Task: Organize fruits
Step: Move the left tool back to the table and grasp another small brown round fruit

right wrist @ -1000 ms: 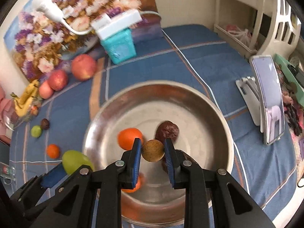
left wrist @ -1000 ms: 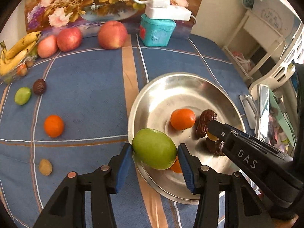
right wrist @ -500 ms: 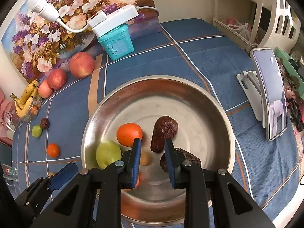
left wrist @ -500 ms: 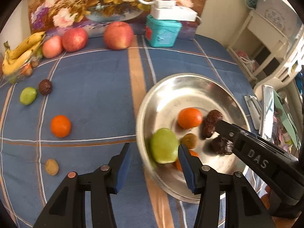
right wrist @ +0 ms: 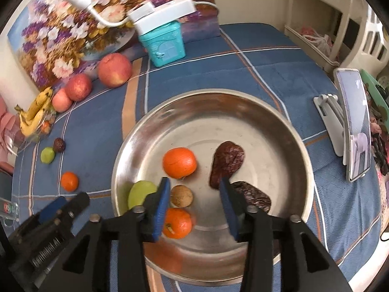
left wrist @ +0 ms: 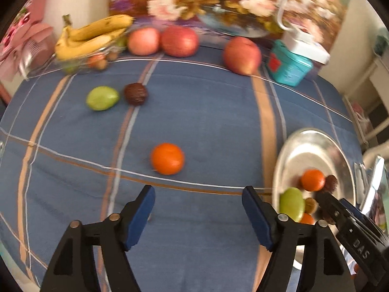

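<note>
Left gripper: jaws spread wide, nothing between them; it hangs above the blue plaid tablecloth, to the left of the steel bowl.
Right gripper: jaws parted, empty; poised over the near part of the bowl, nothing gripped.

Bowl contents, seen from the right wrist: two oranges, one mid-bowl and one at the near side; one small brown round fruit, lying between the right gripper's blue pads but untouched; one green fruit against the left wall; two dark wrinkled fruits, the second partly hidden behind the right-hand finger.

Loose on the cloth, seen from the left wrist: one orange, directly ahead of the left gripper and near it; one green fruit touching or just beside a dark round fruit, farther back and to the left. Along the back edge: three apples, bananas on a glass dish, a teal tin.

Step in hand, by judgement: both grippers are free, so collecting into the bowl is part done, with the next pick due. The loose orange is the likeliest candidate.

Next move calls for: the left gripper to advance and drop until its pads straddle the orange, then close evenly; round fruit on soft cloth may roll if nudged from one side.
</note>
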Demonstrator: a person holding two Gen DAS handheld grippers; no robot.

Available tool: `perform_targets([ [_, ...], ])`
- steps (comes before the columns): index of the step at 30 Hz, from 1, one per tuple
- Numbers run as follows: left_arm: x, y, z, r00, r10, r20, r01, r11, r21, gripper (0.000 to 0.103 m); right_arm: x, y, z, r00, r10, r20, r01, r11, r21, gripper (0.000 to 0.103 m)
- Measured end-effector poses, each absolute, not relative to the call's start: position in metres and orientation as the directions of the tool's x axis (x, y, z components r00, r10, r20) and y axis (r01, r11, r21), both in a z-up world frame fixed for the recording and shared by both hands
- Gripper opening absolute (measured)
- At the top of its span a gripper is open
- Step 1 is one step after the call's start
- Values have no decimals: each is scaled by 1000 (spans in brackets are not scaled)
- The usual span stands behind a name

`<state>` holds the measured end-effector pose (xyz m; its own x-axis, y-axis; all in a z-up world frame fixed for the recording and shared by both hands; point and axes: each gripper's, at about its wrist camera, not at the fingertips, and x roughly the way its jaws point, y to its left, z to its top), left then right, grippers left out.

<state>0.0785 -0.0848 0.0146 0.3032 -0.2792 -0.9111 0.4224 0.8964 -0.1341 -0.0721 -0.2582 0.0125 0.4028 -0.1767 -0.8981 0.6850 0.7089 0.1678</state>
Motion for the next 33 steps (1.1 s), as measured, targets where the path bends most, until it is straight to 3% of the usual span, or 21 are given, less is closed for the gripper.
perform_targets([
  [2, 81, -76, 13, 318, -260, -912, 398, 909, -121, 80, -69, -252, 13, 402, -176, -899, 675, 720, 161, 57],
  [6, 87, -59, 16, 345, -240, -907, 353, 929, -112, 97, -62, -242, 14, 401, -180, -898, 657, 740, 145, 68],
  [9, 91, -53, 20, 359, -237, -903, 338, 935, -111, 102, -57, -235, 13, 395, -177, -901, 645, 752, 135, 72],
  [13, 92, -48, 24, 387, -213, -897, 328, 941, -81, 103, -52, -228, 11, 399, -167, -902, 627, 767, 136, 88],
  [17, 94, -45, 26, 416, -183, -891, 318, 947, -46, 103, -49, -222, 10, 398, -185, -899, 621, 776, 115, 89],
  [19, 94, -42, 28, 423, -180, -888, 316, 948, -42, 103, -49, -220, 11, 399, -198, -895, 621, 777, 105, 98],
  [33, 103, -11, 38, 474, -155, -867, 249, 968, -36, 103, -36, -203, 22, 452, -154, -879, 568, 809, 150, 99],
])
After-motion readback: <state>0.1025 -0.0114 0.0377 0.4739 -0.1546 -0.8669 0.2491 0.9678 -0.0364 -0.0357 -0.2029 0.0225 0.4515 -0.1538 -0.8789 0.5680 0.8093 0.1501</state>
